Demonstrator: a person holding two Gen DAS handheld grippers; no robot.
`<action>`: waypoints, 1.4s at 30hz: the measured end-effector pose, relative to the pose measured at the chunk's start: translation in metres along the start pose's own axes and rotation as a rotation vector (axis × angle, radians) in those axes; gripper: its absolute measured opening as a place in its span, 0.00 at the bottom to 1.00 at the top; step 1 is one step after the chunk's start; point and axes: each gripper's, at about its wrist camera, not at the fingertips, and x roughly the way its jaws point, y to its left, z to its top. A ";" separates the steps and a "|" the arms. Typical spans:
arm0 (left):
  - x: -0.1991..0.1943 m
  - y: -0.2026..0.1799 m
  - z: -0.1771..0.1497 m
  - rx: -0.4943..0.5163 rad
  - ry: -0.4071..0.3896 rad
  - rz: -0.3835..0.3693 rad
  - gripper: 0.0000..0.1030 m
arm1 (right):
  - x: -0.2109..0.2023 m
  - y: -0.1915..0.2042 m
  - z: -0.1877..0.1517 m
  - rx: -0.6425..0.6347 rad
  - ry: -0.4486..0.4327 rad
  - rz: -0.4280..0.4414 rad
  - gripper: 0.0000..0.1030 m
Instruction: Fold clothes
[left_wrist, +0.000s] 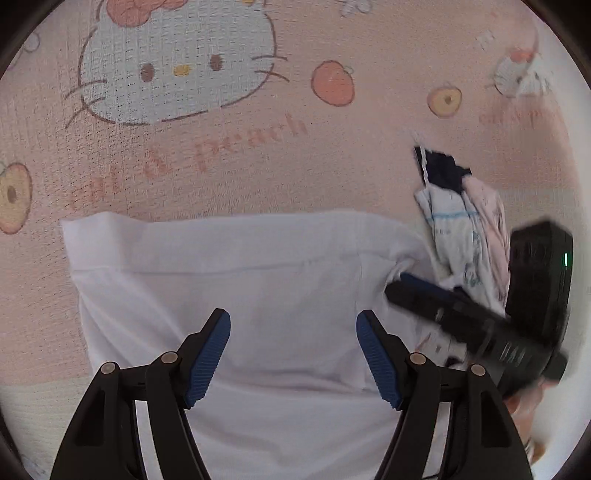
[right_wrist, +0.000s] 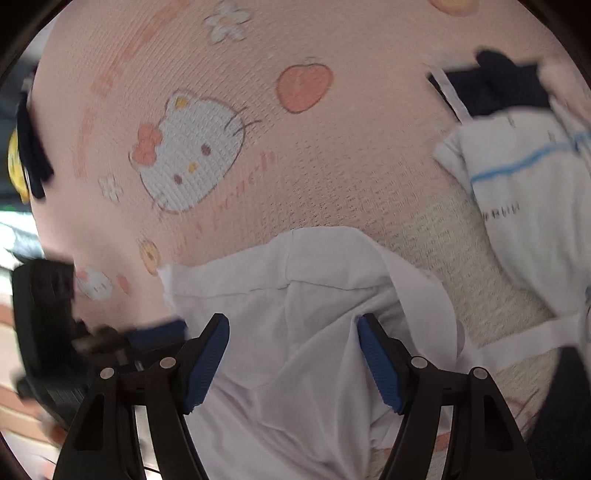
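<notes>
Both grippers, left gripper (left_wrist: 293, 354) and right gripper (right_wrist: 293, 356), spread wide over rumpled white garment (left_wrist: 236, 280); bare pink mat (left_wrist: 332, 155) beyond its far hem.

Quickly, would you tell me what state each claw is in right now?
Left claw: open, empty, over the white garment.
Right claw: open, empty, over the same garment.
</notes>
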 end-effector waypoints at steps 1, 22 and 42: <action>0.000 -0.005 -0.005 0.029 -0.004 0.021 0.67 | -0.001 -0.002 0.000 0.026 0.001 0.028 0.70; 0.033 -0.061 -0.045 0.093 -0.113 -0.067 0.67 | -0.015 -0.009 -0.024 0.203 0.156 0.164 0.69; 0.042 -0.049 -0.056 -0.029 -0.230 -0.247 0.08 | 0.021 -0.018 -0.029 0.193 0.184 0.085 0.38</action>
